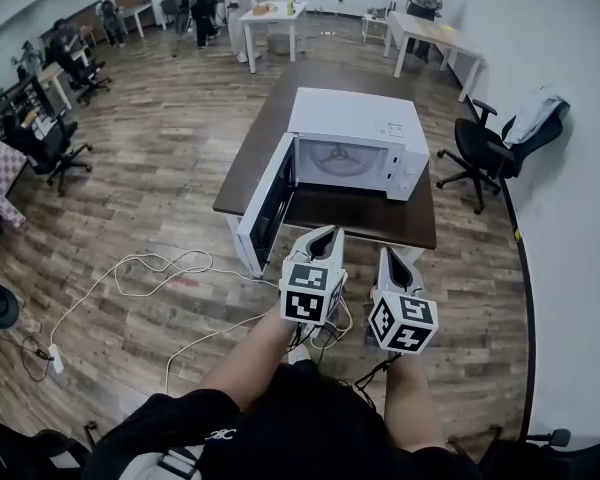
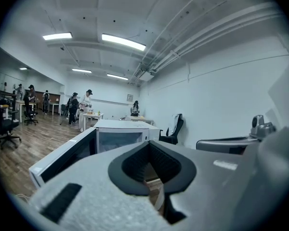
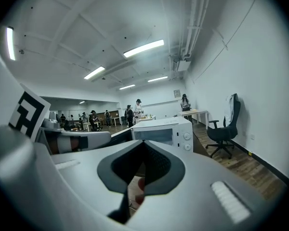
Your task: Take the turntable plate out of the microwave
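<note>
A white microwave (image 1: pixel 358 128) stands on a dark brown table (image 1: pixel 380 223), its door (image 1: pixel 270 203) swung wide open to the left. Inside the cavity lies the glass turntable plate (image 1: pixel 335 158). My left gripper (image 1: pixel 329 231) and right gripper (image 1: pixel 385 252) hover side by side short of the table's near edge, both pointing at the microwave, both shut and empty. The left gripper view shows the microwave (image 2: pixel 120 131) and its open door (image 2: pixel 62 160) ahead beyond the closed jaws. In the right gripper view the microwave (image 3: pixel 166 131) shows its control knobs.
A black office chair (image 1: pixel 485 153) with a jacket stands right of the table by the white wall. White cables (image 1: pixel 150 268) lie on the wooden floor at left. More chairs (image 1: pixel 55 153), white tables (image 1: pixel 270 18) and several people are farther back.
</note>
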